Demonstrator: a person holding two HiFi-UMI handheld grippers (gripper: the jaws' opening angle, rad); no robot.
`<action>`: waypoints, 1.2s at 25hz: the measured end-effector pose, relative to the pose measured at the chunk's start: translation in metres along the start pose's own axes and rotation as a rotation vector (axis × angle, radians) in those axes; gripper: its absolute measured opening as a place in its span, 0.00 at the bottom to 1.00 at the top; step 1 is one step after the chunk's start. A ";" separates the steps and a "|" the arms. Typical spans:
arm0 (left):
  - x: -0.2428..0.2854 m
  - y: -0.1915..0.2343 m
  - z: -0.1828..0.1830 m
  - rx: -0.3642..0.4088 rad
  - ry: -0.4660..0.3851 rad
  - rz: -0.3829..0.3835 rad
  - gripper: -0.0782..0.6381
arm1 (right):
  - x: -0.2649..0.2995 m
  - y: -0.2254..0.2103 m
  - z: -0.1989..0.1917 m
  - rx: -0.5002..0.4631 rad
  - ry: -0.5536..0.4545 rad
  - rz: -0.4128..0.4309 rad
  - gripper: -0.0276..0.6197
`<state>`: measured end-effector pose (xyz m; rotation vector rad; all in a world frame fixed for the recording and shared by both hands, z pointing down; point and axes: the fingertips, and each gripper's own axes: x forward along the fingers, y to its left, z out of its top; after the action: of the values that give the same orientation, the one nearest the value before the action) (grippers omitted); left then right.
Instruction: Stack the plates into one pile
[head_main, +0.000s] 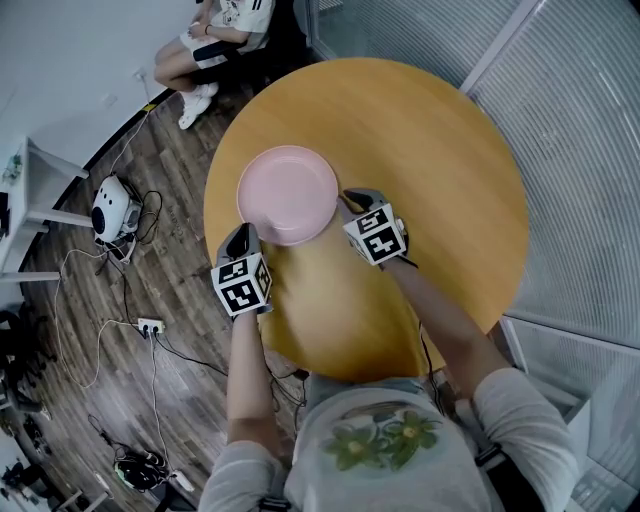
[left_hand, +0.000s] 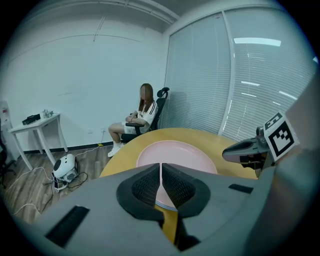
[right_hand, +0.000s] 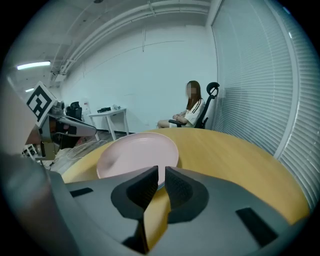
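The pink plate (head_main: 288, 193) lay flat on the round wooden table (head_main: 430, 150), toward its left edge, and that was where the risk lay. A sideways nudge from either tool could have slid it toward that edge. A thin pale rim seemed to show under the pink one (perhaps a second plate already beneath it), so a knock might also have pushed the pile out of line.

Both forearms reached forward from the body, low over the table, with the marker cubes facing up. The left gripper (head_main: 240, 234) sat just beside the plate's near-left rim with its jaws pressed together on nothing. The right gripper (head_main: 352, 198) sat against the near-right rim. Its jaws stood a narrow slit apart and held nothing, with only the plate's edge visible beyond the gap. Each tool pointed away from the person, one on either side of the plate.
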<state>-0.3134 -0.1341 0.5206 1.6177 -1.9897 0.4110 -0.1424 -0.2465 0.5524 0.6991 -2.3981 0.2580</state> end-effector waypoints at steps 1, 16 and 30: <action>-0.006 -0.005 0.001 -0.012 -0.013 -0.011 0.15 | -0.006 0.006 0.000 -0.010 -0.013 0.025 0.14; -0.092 -0.107 -0.027 0.015 -0.091 -0.242 0.14 | -0.101 0.090 -0.009 -0.048 -0.102 0.165 0.11; -0.144 -0.123 -0.047 0.052 -0.100 -0.259 0.13 | -0.164 0.127 -0.018 -0.063 -0.148 0.190 0.10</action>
<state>-0.1647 -0.0213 0.4627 1.9332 -1.8191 0.2895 -0.0926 -0.0650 0.4642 0.4773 -2.6057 0.2144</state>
